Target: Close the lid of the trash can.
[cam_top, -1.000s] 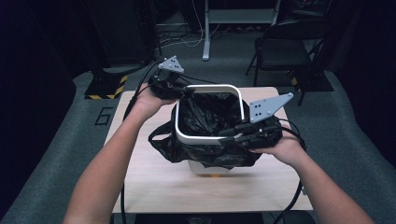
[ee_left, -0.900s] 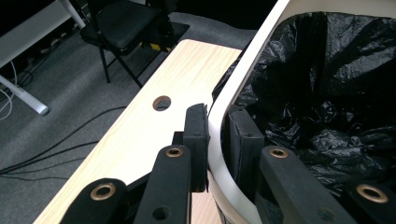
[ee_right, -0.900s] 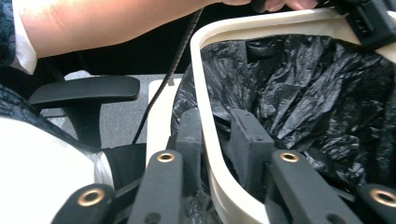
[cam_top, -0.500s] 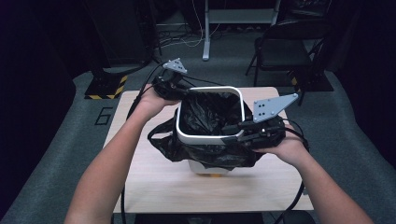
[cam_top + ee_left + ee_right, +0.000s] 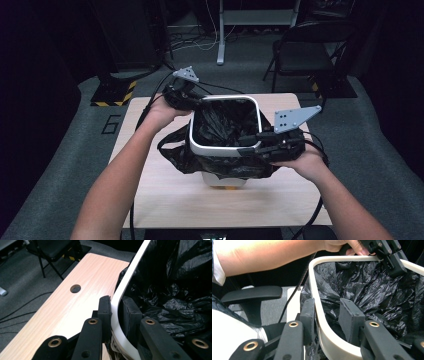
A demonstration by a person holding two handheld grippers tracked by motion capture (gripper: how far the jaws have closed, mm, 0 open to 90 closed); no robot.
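Note:
A white bin (image 5: 222,179) lined with a black bag (image 5: 222,122) stands on the wooden table (image 5: 165,200), and a white rim ring (image 5: 225,148) sits over the bag's top. My left gripper (image 5: 192,102) is at the ring's far left corner. In the left gripper view it (image 5: 116,307) is shut on the ring (image 5: 130,272). My right gripper (image 5: 245,145) straddles the near right side. Its jaws (image 5: 328,312) have just been opening: the ring (image 5: 314,282) is still between them and the inner pad stands off it.
A black chair (image 5: 305,55) stands beyond the table's far right corner. A black and yellow striped base (image 5: 112,92) lies on the grey carpet at the far left. The tabletop has a cable hole (image 5: 75,288) near its far edge. Cables trail from both grippers.
The right gripper's jaws have spread a little around the ring. Both hands and the bin have stayed almost where they were.

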